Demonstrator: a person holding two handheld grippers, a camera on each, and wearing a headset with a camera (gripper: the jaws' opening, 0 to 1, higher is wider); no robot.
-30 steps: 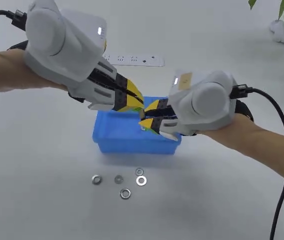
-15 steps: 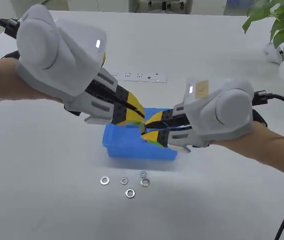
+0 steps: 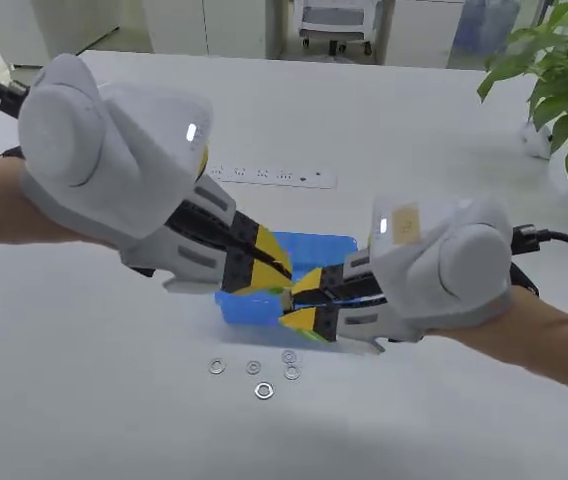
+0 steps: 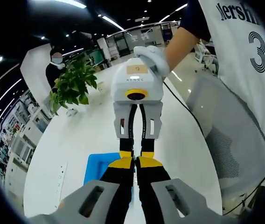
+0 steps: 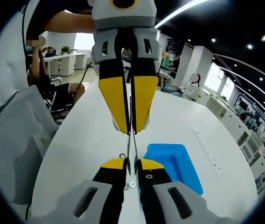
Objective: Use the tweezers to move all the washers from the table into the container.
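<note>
Two grippers, tip to tip: left gripper [image 3: 276,268] and right gripper [image 3: 292,303], both clenched on one tweezers [image 5: 131,144]. Five washers [image 3: 263,391] on table [image 3: 84,380], 6 o'clock of one blue container [image 3: 309,250].

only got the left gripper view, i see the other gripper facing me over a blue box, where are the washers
observer: Head view: five washers lie loose on the table, just on the near side of the blue container.
operator: ok who has the tweezers
observer: Right gripper view: the tweezers stick out of the left gripper, whose jaws are shut on them. Their other end lies between the jaws of the right gripper; I cannot tell if those clamp it.
operator: any washers near that end
observer: Yes, in that view a few washers lie on the table right under the tweezers' end.
</note>
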